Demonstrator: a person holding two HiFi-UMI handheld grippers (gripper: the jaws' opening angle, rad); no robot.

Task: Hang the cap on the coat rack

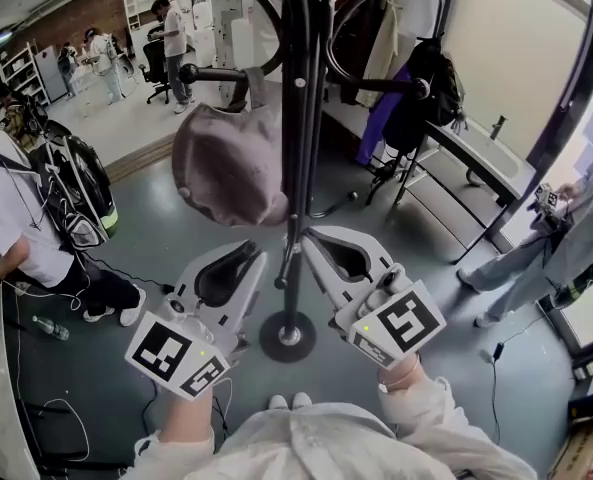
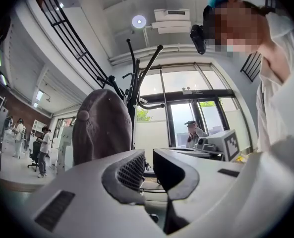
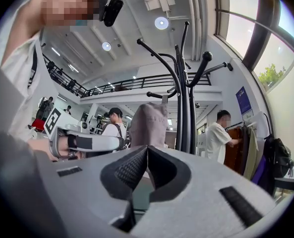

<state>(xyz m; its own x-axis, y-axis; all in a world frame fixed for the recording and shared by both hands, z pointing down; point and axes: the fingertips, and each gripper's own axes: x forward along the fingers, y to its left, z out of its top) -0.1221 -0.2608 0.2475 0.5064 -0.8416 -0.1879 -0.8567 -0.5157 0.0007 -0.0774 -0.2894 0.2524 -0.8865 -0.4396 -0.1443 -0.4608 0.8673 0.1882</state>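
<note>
Cap (image 1: 231, 163) hangs on coat rack (image 1: 304, 118), up ahead, nearer left gripper (image 1: 254, 258). Its jaws stand narrowly apart; right gripper (image 1: 316, 240) jaws meet, both empty.

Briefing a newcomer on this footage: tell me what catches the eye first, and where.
A grey-mauve cap hangs on an arm of the black coat rack, mid-frame in the head view. Just below it, the left gripper and right gripper flank the rack, neither holding anything.
</note>
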